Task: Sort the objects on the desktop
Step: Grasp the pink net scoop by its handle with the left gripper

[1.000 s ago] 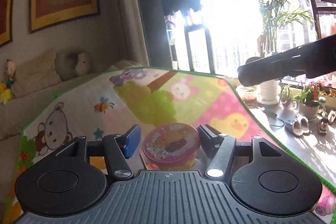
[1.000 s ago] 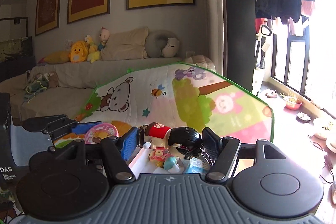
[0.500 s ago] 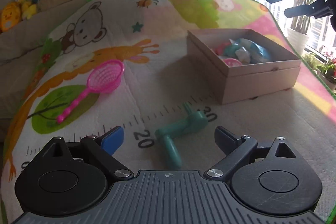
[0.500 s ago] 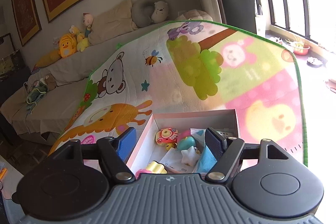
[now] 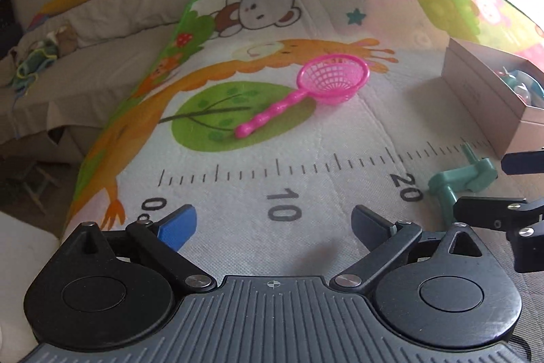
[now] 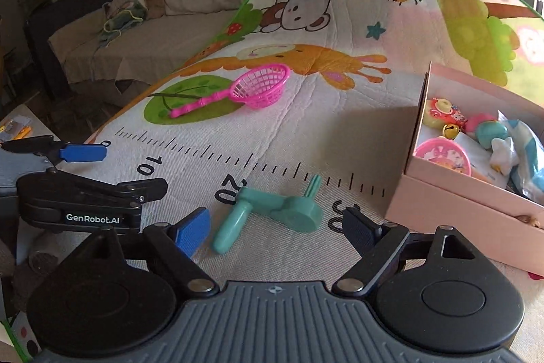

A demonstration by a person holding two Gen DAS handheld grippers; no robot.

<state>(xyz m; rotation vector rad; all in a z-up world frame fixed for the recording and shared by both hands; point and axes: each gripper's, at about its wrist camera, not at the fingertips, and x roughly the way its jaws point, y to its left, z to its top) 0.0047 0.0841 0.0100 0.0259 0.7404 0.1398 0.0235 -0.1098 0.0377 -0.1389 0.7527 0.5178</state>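
**Teal plastic crank toy sits loose between two open grippers**

Teal plastic crank toy (image 6: 272,213) lies flat on the cartoon-printed quilted play mat (image 6: 306,111) covering the tabletop, near the printed "20" mark and just ahead of the right gripper (image 6: 277,228), whose jaws are spread wide and hold nothing. The left gripper (image 5: 273,225) is likewise spread and empty, low over the mat near the "10" mark.

Risks, as I judge them: the crank has an irregular shape, with a thin stem and a rounded handle, so a pinch on either end may let it pivot or slip out. The two grippers sit close together and could collide if both reach for it. The pink plastic toy strainer (image 6: 238,92) lies well apart farther back. The open pink cardboard box (image 6: 452,206) to the right already holds many small toys, so a careless drop could bounce out.
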